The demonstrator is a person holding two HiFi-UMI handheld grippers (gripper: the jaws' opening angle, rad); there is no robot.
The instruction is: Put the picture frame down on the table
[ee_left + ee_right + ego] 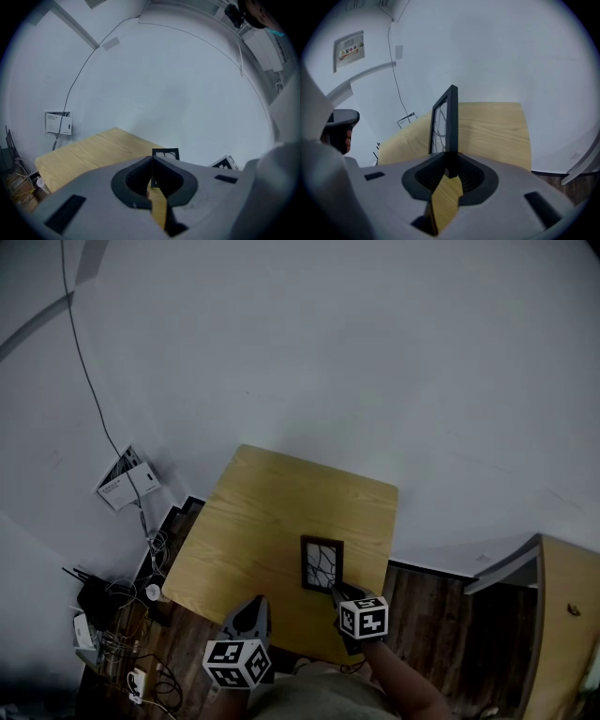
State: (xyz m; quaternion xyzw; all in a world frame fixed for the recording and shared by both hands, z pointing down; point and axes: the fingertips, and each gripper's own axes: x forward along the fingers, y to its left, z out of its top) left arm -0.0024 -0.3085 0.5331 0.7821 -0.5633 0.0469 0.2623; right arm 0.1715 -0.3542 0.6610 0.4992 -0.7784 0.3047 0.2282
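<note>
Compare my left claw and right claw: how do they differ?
The right claw grips the picture frame by its edge; the left claw is shut on nothing. The right claw touches the frame; the left claw sits apart from it, near the table edge. Both carry a marker cube.

Over the near right part of the square light-wood bench (281, 512) is the small dark rectangular picture frame (322, 562). The right gripper (335, 592), at the bench's near edge, has its jaws on the frame's near corner. The left gripper (255, 607) is at the same edge, further left.

Head view overhead — gripper views low across the same table (281, 512)
</note>
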